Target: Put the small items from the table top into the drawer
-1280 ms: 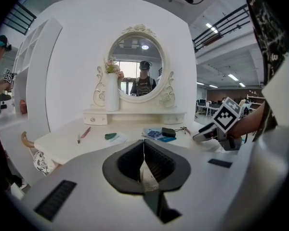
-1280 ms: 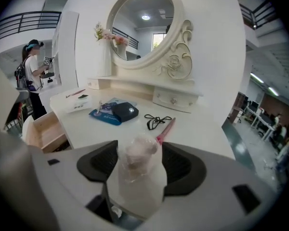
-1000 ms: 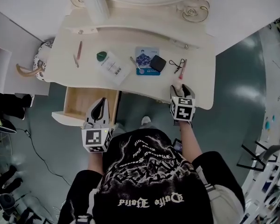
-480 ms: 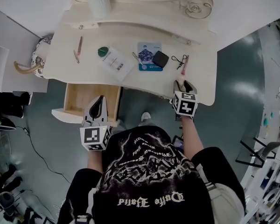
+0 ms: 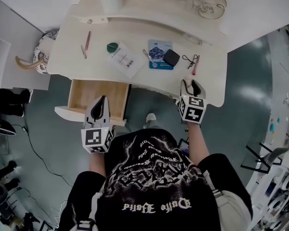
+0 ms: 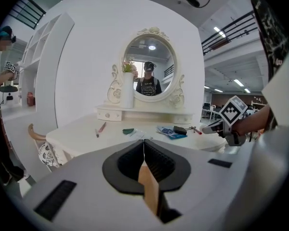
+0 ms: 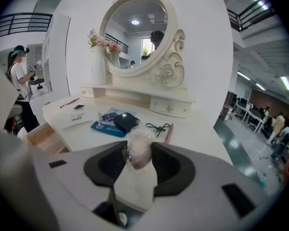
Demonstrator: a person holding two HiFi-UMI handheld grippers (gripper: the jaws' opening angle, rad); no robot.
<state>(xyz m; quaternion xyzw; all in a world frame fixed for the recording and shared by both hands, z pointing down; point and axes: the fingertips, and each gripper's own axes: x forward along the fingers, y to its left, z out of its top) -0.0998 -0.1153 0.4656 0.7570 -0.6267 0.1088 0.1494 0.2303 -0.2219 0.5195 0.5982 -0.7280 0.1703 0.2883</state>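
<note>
**Right gripper** [image 7: 139, 147]: its ribbed black pads had just been closing and pinched a small tube [image 7: 135, 154]. The tube was rounded and translucent, with a dark red tint low down, and it was held over the table's front right part.

**Left gripper** [image 6: 143, 145]: its ribbed black pads were pressed together with nothing between them. It hung just off the table's front left edge, over the drawer [image 5: 92, 96].

**Drawer:** a shallow box lined with pale bare wood, with a cream front, standing open below the table's front left edge.

**Table** [image 5: 149, 80]: a smooth cream top with a curved front edge.
- Right part: a slim pink pen [image 5: 196, 65] lay beside a thin black wire loop [image 5: 187, 59].
- Centre: a soft black square pouch [image 5: 171, 57] rested on a flat blue card [image 5: 158, 53].
- Left of centre: a white paper sheet [image 5: 125, 59] lay by a small green oval [image 5: 112, 47].
- Left part: a second thin pink stick [image 5: 87, 40] lay alone.
- Back edge: an oval mirror [image 7: 133, 32] stood in a carved, scrolled cream frame.
</note>
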